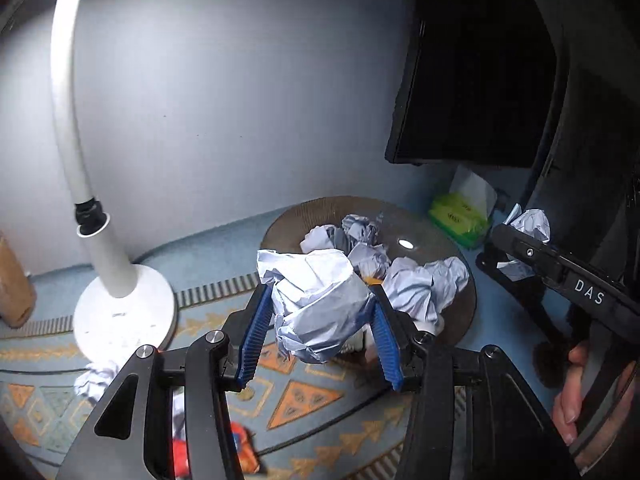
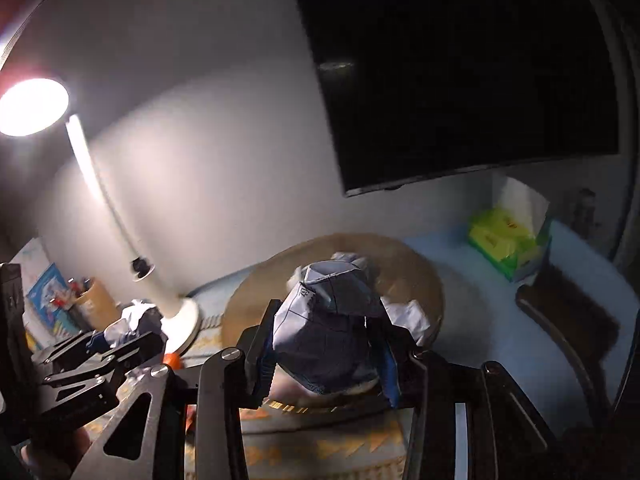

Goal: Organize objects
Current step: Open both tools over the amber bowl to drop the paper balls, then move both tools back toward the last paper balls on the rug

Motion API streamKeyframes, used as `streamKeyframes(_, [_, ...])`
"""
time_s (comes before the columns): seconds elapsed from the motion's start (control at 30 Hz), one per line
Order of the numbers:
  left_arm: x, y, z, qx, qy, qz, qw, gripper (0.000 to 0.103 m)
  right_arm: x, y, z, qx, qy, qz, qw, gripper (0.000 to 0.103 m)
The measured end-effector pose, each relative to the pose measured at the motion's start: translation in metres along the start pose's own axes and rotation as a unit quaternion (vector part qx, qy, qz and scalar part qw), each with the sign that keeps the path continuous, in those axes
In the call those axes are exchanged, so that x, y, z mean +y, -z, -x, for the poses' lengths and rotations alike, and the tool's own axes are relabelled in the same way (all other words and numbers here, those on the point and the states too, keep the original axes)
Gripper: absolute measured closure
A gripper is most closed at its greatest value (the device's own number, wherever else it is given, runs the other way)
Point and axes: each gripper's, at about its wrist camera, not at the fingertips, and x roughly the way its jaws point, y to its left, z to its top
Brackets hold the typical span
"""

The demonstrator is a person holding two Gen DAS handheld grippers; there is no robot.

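Left wrist view: your left gripper (image 1: pixel 318 320) is closed on a crumpled paper ball (image 1: pixel 316 300), pinched across its middle between the blue ribbed pads (image 1: pixel 254 340). The ball hangs just in front of the round brown tray (image 1: pixel 288 224), which already carries several paper wads (image 1: pixel 424 284). Treat the ball as very light, soft and springy; it will likely compress under squeeze and may slip free of a loose hold, so grip across the widest bulge, not a stray flap. The ridged pad texture helps hold the creased sheet. A white lamp base (image 1: pixel 120 312) stands left on the patterned mat (image 1: pixel 304 400); a green tissue pack (image 1: pixel 460 216) lies beyond the tray. The right gripper enters at the right edge, holding its own wad (image 1: pixel 530 222).

Right wrist view: your right gripper (image 2: pixel 326 354) clamps a second crumpled ball (image 2: pixel 328 328), faceted with hard creases and faint printed lines, above the tray's near rim (image 2: pixel 236 312). Expect the same handling: weightless, crushable, not fragile. The left gripper (image 2: pixel 116 338) appears at lower left, closed on its ball
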Motion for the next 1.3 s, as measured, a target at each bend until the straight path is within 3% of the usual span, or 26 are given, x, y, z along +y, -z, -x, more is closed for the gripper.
streamKeyframes(0.17, [-0.009,-0.015,-0.046,0.01,0.015,0.011,0.9998,0.056,-0.014,-0.024,-0.056,0.022,0.013,-0.025,0.999,0.061])
streamKeyframes(0.2, [-0.011,-0.019,-0.053,0.013,0.01,0.009,0.9998,0.044,-0.017,-0.029,-0.065,0.025,0.011,-0.032,0.999,0.06])
streamKeyframes(0.23, [-0.014,-0.023,-0.058,0.021,0.0,0.003,0.9998,0.026,-0.018,-0.034,-0.073,0.025,0.004,-0.034,0.999,0.059])
streamKeyframes(0.27, [-0.015,-0.026,-0.06,0.024,-0.012,-0.001,0.9996,0.023,-0.019,-0.038,-0.078,0.022,0.001,-0.034,0.999,0.056])
streamKeyframes(0.33, [-0.014,-0.027,-0.052,0.008,-0.019,-0.006,0.9998,0.023,-0.021,-0.046,-0.085,0.022,-0.002,-0.031,0.999,0.037])
streamKeyframes(0.43, [-0.002,-0.021,-0.034,0.003,-0.032,0.005,0.9995,0.023,-0.023,-0.049,-0.08,0.016,0.008,-0.024,1.0,0.034])
streamKeyframes(0.53, [0.018,-0.01,-0.001,-0.003,-0.028,0.026,0.9993,0.023,-0.024,-0.038,-0.062,0.019,-0.003,-0.03,0.999,0.034])
streamKeyframes(0.77, [0.07,0.012,0.12,-0.063,-0.101,0.03,0.9924,0.022,0.009,-0.023,0.001,0.017,-0.059,-0.015,0.998,0.034])
streamKeyframes(0.9, [0.1,0.024,0.187,-0.105,-0.143,0.05,0.9829,0.001,0.054,-0.026,0.038,0.004,-0.115,0.005,0.993,0.031])
streamKeyframes(0.97, [0.117,0.034,0.206,-0.118,-0.149,0.061,0.9799,0.001,0.079,-0.018,0.049,-0.001,-0.163,0.018,0.986,0.02])
streamKeyframes(1.0, [0.125,0.04,0.21,-0.117,-0.149,0.066,0.9796,0.001,0.092,-0.012,0.053,-0.004,-0.189,0.026,0.982,0.011])
streamKeyframes(1.03, [0.133,0.046,0.213,-0.112,-0.151,0.071,0.9795,0.001,0.104,-0.003,0.055,-0.007,-0.2,0.036,0.979,0.008])
streamKeyframes(1.13, [0.16,0.073,0.196,-0.077,-0.165,0.093,0.9788,0.001,0.141,0.028,0.044,0.013,-0.199,0.073,0.977,0.007])
streamKeyframes(1.23, [0.184,0.101,0.169,-0.036,-0.189,0.128,0.9729,0.001,0.162,0.062,0.015,0.04,-0.242,0.089,0.965,0.007])
streamKeyframes(1.3, [0.195,0.118,0.15,-0.02,-0.172,0.152,0.9731,0.001,0.171,0.08,-0.013,0.063,-0.247,0.102,0.962,0.007])
